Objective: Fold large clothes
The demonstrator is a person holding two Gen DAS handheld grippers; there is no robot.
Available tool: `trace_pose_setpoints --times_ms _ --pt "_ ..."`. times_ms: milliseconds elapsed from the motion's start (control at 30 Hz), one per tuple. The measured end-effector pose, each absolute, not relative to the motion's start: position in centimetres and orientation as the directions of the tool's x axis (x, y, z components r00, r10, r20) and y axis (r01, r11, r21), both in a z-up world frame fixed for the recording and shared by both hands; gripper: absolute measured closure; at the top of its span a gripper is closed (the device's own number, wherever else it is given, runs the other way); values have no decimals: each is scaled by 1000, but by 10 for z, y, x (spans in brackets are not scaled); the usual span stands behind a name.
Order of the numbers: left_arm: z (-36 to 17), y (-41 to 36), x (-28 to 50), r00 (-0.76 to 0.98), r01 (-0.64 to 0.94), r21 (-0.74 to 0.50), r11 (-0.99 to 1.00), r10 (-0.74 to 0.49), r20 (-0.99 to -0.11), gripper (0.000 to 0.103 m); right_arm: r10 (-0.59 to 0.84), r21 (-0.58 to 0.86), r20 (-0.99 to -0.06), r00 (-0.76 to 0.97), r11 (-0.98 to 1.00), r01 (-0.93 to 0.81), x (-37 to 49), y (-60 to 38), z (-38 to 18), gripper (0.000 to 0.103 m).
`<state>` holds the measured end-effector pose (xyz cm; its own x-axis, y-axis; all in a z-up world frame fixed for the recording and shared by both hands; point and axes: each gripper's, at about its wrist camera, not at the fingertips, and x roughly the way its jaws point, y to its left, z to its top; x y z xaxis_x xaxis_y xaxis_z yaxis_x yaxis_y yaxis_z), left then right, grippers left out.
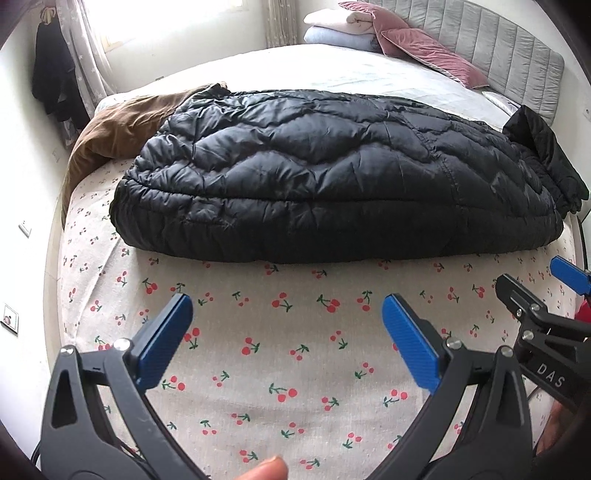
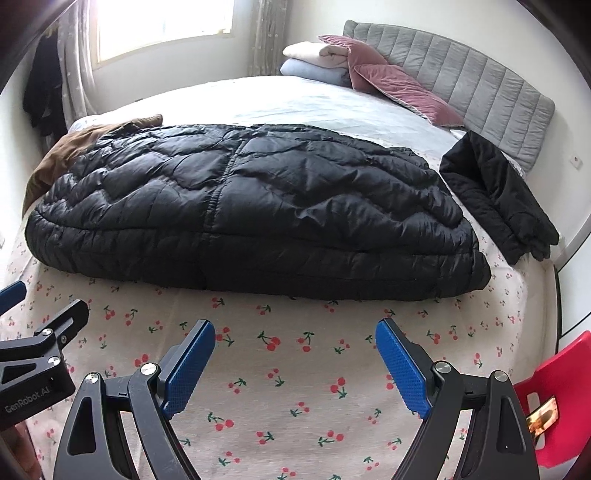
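Two tools (image 1: 288, 306) (image 2: 295, 332) spread wide, black puffer coat (image 1: 332, 177) apparently folded

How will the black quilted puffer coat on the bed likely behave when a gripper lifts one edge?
The black quilted puffer coat will probably flop and drape, since it lies creased. Its glossy shell may slip between the pads. Its puffy bulk suggests it is light for its size.

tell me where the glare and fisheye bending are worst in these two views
Left wrist view: the bright window is blown out to pure white, and the grey padded headboard bows into an arc. Right wrist view: the window is also overexposed, and soft sheen streaks the black quilted puffer coat.
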<state>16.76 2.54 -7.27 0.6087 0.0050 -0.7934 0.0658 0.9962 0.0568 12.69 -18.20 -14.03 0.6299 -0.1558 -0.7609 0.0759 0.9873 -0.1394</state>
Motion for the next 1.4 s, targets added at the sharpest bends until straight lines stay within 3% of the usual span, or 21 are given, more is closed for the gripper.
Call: trace_pose_setpoints --times_ms 1400 --pt "-81 26 169 587 85 55 995 -5 -810 1 -117 -106 -774 622 993 55 128 -180 -142 13"
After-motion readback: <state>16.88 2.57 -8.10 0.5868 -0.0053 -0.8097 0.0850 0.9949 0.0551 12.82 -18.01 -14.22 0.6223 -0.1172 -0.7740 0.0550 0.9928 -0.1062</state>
